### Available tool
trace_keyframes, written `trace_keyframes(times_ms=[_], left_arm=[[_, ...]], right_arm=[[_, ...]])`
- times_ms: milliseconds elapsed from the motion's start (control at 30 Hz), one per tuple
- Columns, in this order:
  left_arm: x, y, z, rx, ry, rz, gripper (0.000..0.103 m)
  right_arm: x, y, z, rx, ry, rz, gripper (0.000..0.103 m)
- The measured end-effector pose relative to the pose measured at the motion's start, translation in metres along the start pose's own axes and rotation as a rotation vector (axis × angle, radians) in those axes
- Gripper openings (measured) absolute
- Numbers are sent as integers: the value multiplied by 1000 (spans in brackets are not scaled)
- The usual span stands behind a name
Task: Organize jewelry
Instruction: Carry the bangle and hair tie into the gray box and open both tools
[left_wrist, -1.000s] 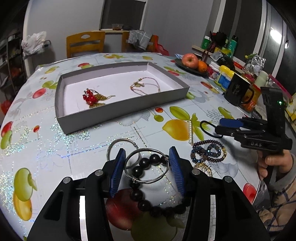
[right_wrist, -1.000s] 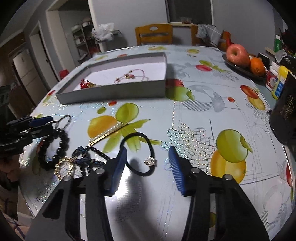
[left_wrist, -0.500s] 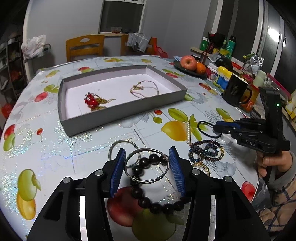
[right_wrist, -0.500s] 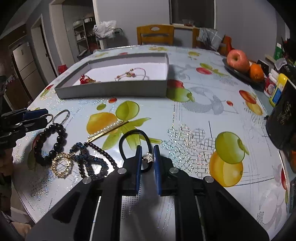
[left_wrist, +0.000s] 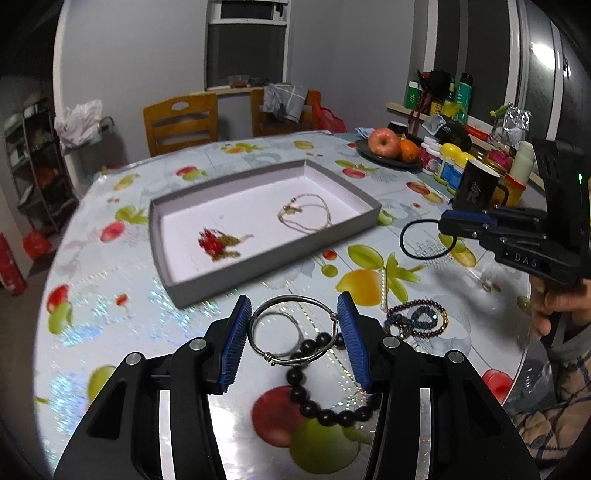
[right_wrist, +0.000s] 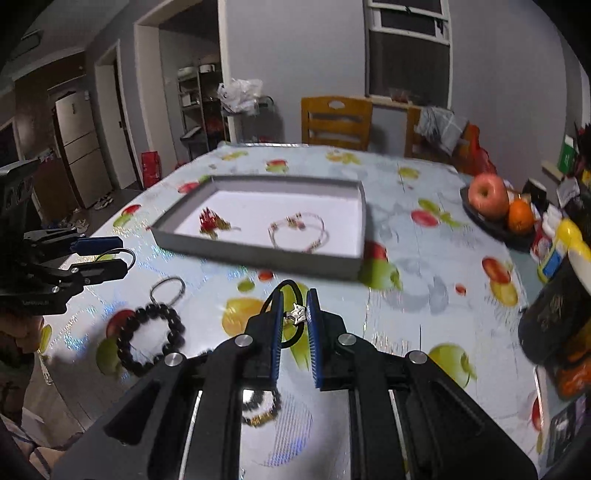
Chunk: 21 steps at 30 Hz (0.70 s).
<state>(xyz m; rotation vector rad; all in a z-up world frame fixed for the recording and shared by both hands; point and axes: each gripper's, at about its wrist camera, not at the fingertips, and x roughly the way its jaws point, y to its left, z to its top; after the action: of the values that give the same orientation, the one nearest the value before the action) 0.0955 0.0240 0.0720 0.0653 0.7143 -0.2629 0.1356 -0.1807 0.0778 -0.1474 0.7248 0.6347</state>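
Observation:
My left gripper (left_wrist: 294, 314) is shut on a silver wire bangle (left_wrist: 255, 339) and holds it above the table; from the right wrist view the same bangle (right_wrist: 123, 254) shows between its pads. My right gripper (right_wrist: 295, 310) is shut on a black hair tie (right_wrist: 288, 283) with a small star charm, lifted off the cloth; its loop (left_wrist: 406, 240) hangs from the right gripper (left_wrist: 448, 225) in the left wrist view. The grey box tray (left_wrist: 273, 266) (right_wrist: 258, 258) ahead holds a red bead piece (left_wrist: 212, 242) and a pale bracelet (left_wrist: 310, 218).
On the fruit-print tablecloth lie a black bead bracelet (left_wrist: 321, 406), a second silver ring (right_wrist: 168, 291), a purple bead bracelet (left_wrist: 417, 317) and a pearl strand (left_wrist: 382, 291). A black mug (left_wrist: 476, 188), bottles and a fruit plate (right_wrist: 495, 225) crowd the right side. Chairs stand behind.
The right gripper closed on the hair tie's star charm and lifted it off the table. The left gripper rose with the silver bangle, away from the black bead bracelet.

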Motion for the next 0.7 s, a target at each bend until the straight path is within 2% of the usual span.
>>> trace_keyframes(times_ms=[333,700], left_arm=[[-5,11,29,44,-27,44,50],[22,35,71,27,-74,64,50]], right_arm=[[5,13,43,-75,-54,13,12],[41,3,79,-73,-70,25,12]])
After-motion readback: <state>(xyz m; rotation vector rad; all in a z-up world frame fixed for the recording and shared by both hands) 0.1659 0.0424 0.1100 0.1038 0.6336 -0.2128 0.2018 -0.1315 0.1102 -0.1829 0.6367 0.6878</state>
